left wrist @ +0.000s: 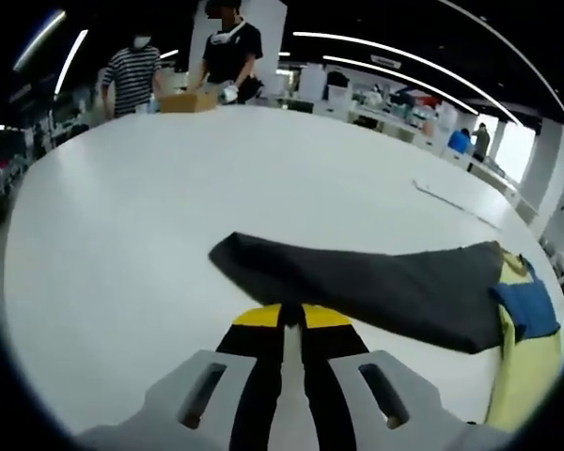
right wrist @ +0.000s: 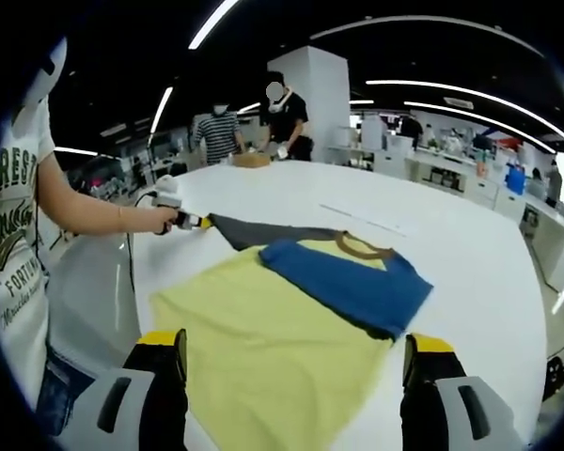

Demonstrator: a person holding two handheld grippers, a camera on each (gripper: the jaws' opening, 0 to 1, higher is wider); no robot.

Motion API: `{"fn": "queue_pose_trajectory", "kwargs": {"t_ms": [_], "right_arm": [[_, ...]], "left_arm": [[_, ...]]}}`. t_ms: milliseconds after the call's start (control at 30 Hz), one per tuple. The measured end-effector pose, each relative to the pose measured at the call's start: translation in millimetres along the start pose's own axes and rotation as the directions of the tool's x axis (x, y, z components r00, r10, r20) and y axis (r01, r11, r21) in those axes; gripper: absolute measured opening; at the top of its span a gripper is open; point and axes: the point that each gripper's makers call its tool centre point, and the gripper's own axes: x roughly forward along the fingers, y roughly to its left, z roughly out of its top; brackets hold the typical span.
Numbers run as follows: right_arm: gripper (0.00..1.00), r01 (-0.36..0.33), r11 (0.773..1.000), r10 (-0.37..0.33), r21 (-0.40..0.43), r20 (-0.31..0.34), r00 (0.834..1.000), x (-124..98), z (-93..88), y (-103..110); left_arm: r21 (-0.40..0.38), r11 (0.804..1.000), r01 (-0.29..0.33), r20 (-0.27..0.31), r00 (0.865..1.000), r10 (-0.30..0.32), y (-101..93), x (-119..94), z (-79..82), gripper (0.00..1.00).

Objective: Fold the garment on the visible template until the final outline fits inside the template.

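A yellow shirt [right wrist: 273, 329] lies flat on the white table [right wrist: 470, 254], with a brown collar [right wrist: 362, 247] and a blue part [right wrist: 348, 282] folded across its top. Its dark grey sleeve [right wrist: 254, 230] stretches out towards a person's hand. That hand holds my left gripper [right wrist: 195, 223] at the sleeve's end. In the left gripper view the yellow-tipped jaws of the left gripper [left wrist: 291, 315] are together at the near edge of the dark grey sleeve [left wrist: 385, 287], and the fabric covers their tips. My right gripper [right wrist: 294, 352] stands open, jaws wide apart over the shirt's near hem.
Two people stand at the far edge of the table by a cardboard box [left wrist: 188, 101]. A thin pale strip [left wrist: 451, 199] lies on the table beyond the shirt. The person holding the grippers [right wrist: 19, 244] stands at the left. Benches and shelves fill the background.
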Motion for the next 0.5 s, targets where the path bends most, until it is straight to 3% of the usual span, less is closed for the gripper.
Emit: {"fn": "queue_pose_trajectory", "kwargs": {"t_ms": [100, 500], "right_arm": [[0.94, -0.001, 1.000, 0.001, 0.000, 0.006, 1.000, -0.4, 1.3, 0.2], [0.95, -0.009, 1.000, 0.009, 0.000, 0.017, 1.000, 1.4, 2.8, 2.0]], "left_arm": [[-0.029, 0.999, 0.028, -0.005, 1.000, -0.028, 0.5, -1.2, 1.2, 0.00], [0.039, 0.997, 0.063, 0.031, 0.997, -0.065, 10.0, -23.5, 27.2, 0.00]]}}
